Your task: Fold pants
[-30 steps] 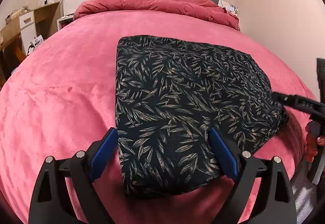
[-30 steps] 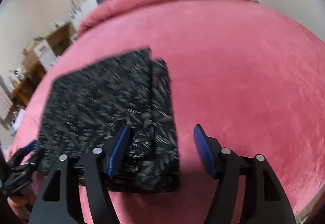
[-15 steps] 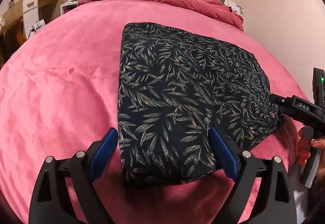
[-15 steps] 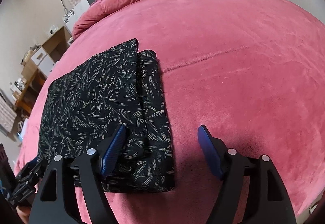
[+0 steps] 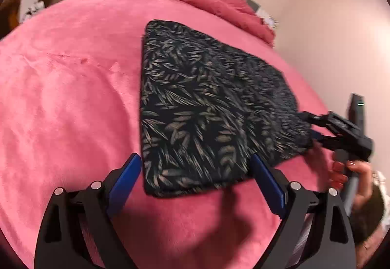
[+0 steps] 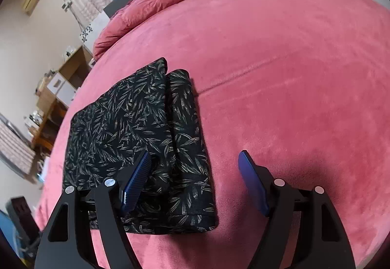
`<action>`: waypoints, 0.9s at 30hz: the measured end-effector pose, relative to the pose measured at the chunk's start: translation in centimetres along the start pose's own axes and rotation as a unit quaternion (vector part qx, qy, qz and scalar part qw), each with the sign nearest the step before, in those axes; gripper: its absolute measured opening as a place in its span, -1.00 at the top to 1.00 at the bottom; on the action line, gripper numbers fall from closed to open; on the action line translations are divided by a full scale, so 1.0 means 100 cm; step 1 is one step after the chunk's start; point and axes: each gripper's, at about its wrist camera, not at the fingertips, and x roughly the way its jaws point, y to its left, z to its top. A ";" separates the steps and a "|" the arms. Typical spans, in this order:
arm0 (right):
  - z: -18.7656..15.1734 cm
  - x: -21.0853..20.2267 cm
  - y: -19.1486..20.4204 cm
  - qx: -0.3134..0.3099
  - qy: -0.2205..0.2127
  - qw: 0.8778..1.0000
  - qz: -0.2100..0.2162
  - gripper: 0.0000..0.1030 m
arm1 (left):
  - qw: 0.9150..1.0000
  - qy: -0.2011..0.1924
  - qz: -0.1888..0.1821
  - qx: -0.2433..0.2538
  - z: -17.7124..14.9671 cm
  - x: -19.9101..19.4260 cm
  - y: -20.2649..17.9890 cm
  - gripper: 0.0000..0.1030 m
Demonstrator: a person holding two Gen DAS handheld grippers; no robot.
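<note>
On the pink bed (image 6: 280,61), both grippers' jaws are open and empty; a clumsy grab could mess the folded pants (image 6: 136,137).

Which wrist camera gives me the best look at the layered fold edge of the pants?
The right wrist view: the pants are sharp there, with the stepped layers along their right edge plainly visible. The left wrist view shows the pants as one flat patterned panel, blurred toward the far side.
</note>
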 end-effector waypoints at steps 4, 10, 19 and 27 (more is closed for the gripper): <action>0.004 0.003 -0.012 0.033 0.012 0.999 0.031 -0.46 | 0.999 0.001 -0.037 -0.035 0.008 -0.005 0.017 -0.78; 0.006 0.008 -0.013 0.034 0.025 0.998 0.042 -0.52 | 0.996 0.039 -0.053 -0.059 0.036 0.016 0.027 -0.81; 0.016 0.025 -0.006 0.010 0.053 0.996 0.070 -0.27 | 0.997 0.056 -0.040 -0.025 0.062 0.044 0.026 -0.81; 0.026 0.038 -0.001 0.009 0.074 0.991 0.115 -0.21 | 0.995 0.067 -0.075 0.014 0.064 0.058 0.007 -0.80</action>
